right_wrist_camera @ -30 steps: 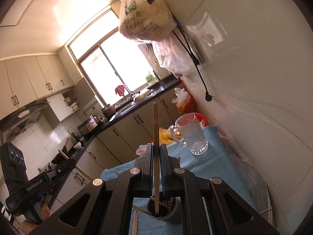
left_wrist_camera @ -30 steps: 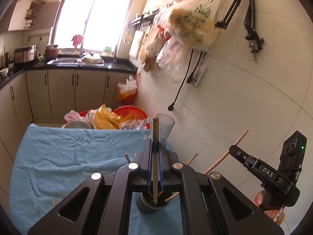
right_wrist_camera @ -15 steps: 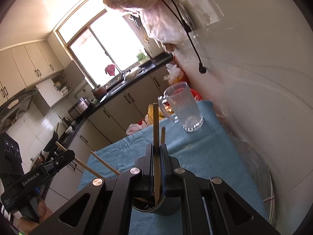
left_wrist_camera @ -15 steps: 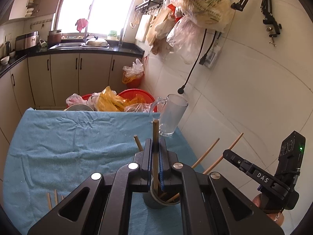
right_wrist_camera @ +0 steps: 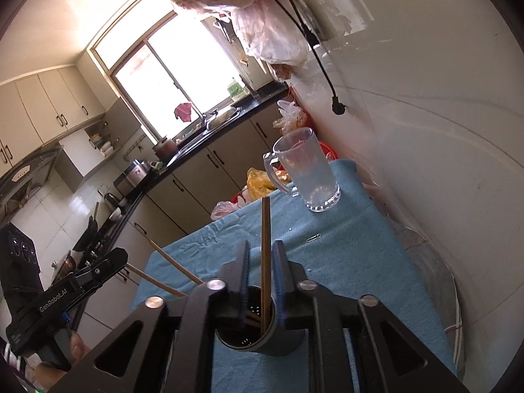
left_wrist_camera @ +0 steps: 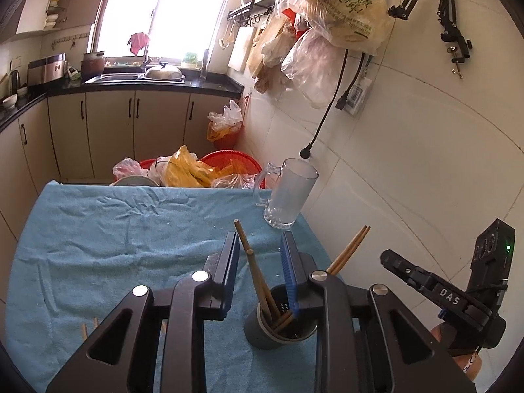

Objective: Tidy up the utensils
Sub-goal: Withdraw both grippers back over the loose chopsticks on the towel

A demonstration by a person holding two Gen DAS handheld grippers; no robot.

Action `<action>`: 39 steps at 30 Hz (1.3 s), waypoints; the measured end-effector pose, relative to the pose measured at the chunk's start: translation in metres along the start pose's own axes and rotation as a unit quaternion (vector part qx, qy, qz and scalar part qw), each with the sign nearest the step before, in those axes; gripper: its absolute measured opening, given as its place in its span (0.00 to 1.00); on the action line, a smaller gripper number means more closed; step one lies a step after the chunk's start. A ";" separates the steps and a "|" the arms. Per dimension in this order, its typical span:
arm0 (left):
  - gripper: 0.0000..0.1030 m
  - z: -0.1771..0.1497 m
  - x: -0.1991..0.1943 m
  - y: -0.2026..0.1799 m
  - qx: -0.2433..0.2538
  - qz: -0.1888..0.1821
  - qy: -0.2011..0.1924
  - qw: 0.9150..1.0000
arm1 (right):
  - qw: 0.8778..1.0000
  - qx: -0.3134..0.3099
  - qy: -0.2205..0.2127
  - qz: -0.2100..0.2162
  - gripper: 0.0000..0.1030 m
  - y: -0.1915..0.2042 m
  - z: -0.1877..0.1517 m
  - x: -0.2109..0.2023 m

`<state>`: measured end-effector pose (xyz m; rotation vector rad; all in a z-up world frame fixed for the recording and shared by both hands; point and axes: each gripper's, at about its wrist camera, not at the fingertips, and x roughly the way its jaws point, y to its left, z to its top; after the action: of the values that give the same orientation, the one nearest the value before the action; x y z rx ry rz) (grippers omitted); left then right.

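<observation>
A dark grey utensil holder [left_wrist_camera: 278, 330] stands on the blue cloth [left_wrist_camera: 108, 239] with several wooden chopsticks [left_wrist_camera: 258, 275] leaning in it. My left gripper [left_wrist_camera: 260, 268] is open right above the holder, its fingers either side of the chopsticks, holding nothing. In the right wrist view my right gripper [right_wrist_camera: 262, 268] is open over the same holder [right_wrist_camera: 262, 337], with a chopstick [right_wrist_camera: 266, 249] standing loose between its fingers. The right gripper also shows in the left wrist view [left_wrist_camera: 435, 291], and the left gripper in the right wrist view [right_wrist_camera: 82, 281].
A clear glass mug [left_wrist_camera: 288, 196] stands at the cloth's far right, near the tiled wall [left_wrist_camera: 409, 163]. A few loose chopsticks [left_wrist_camera: 88, 327] lie on the cloth at the near left. Bags and red baskets [left_wrist_camera: 209, 170] sit beyond the table's far edge.
Both grippers have opened and let go of their chopsticks, which now rest in the holder. Both grippers have tilted down toward the holder.
</observation>
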<state>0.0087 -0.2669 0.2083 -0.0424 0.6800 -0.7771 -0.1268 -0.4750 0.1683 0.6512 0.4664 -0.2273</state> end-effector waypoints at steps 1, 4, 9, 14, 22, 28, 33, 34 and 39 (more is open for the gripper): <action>0.24 0.000 -0.003 -0.001 0.000 0.001 -0.002 1.000 | 1.000 0.002 -0.003 -0.001 0.22 0.000 0.000 -0.004; 0.24 -0.001 -0.018 -0.002 0.001 0.003 -0.013 1.000 | 1.000 0.007 -0.016 0.001 0.22 -0.001 0.000 -0.021; 0.26 -0.005 -0.064 -0.011 0.021 0.007 -0.045 0.999 | 0.998 0.010 -0.065 -0.008 0.26 -0.004 -0.002 -0.071; 0.33 -0.014 -0.114 -0.009 0.038 0.019 -0.081 0.996 | 0.992 0.003 -0.125 -0.014 0.40 0.000 -0.004 -0.124; 0.34 -0.048 -0.142 0.051 -0.008 0.067 -0.058 0.996 | 0.998 -0.012 -0.050 0.031 0.42 0.027 -0.042 -0.100; 0.34 -0.085 -0.143 0.110 -0.061 0.097 -0.021 0.993 | 0.997 -0.045 0.032 0.054 0.42 0.056 -0.081 -0.061; 0.34 -0.114 -0.122 0.152 -0.095 0.119 0.028 0.988 | 0.993 -0.071 0.075 0.061 0.42 0.074 -0.110 -0.037; 0.34 -0.121 -0.115 0.161 -0.104 0.127 0.041 0.986 | 0.992 -0.073 0.081 0.063 0.42 0.077 -0.114 -0.034; 0.33 -0.145 -0.078 0.196 -0.145 0.130 0.096 0.976 | 0.988 -0.085 0.109 0.067 0.42 0.086 -0.128 -0.019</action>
<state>0.0085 -0.0443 0.0825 -0.1420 0.9594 -0.4280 -0.1575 -0.3264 0.1334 0.5396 0.6430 0.0120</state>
